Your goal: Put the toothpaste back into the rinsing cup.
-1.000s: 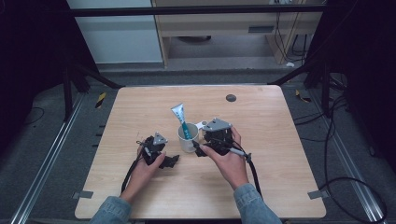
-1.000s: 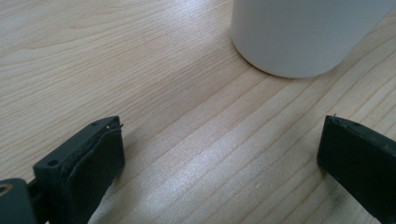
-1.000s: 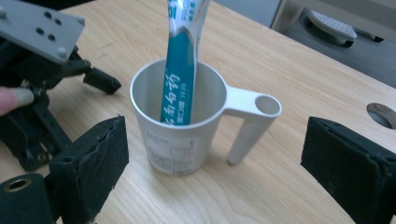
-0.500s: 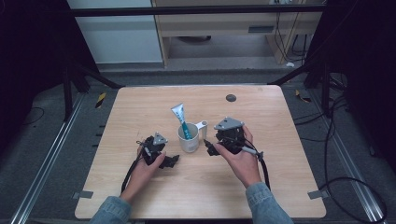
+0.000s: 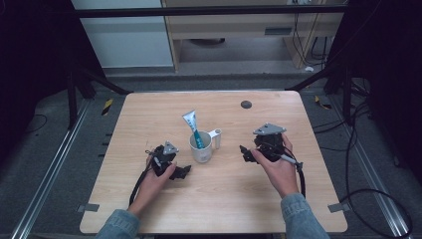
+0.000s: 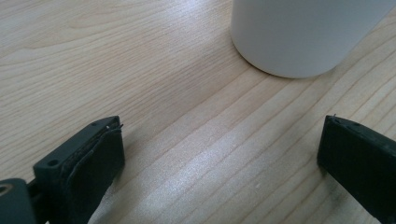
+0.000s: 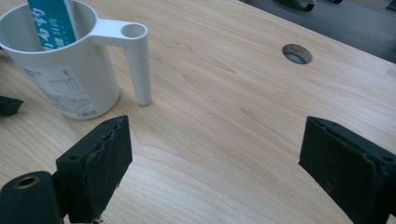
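Note:
A white cup (image 5: 200, 149) with a side handle (image 5: 217, 138) stands near the middle of the wooden table (image 5: 149, 114). A teal-and-white tube (image 5: 192, 125) sticks up out of it. My left gripper (image 5: 181, 172) rests low on the table just left of the cup, open, with nothing between its jaws. In the left gripper view the cup (image 6: 299, 37) is just ahead of the left gripper (image 6: 224, 135). My right gripper (image 5: 246, 153) is open and empty, well to the right of the cup. The right gripper (image 7: 215, 140) faces the cup (image 7: 70, 74), its handle (image 7: 137, 60) and the tube (image 7: 49, 21).
A round grommet hole (image 5: 246, 104) sits in the table at the back right, also seen as the hole (image 7: 297, 53) in the right gripper view. Cables trail from both grippers toward the front edge. Black frame legs stand beyond the table's far corners.
My right gripper has drawn back to the right, away from the cup, and now stands clear of it. The left gripper and the cup have stayed put.

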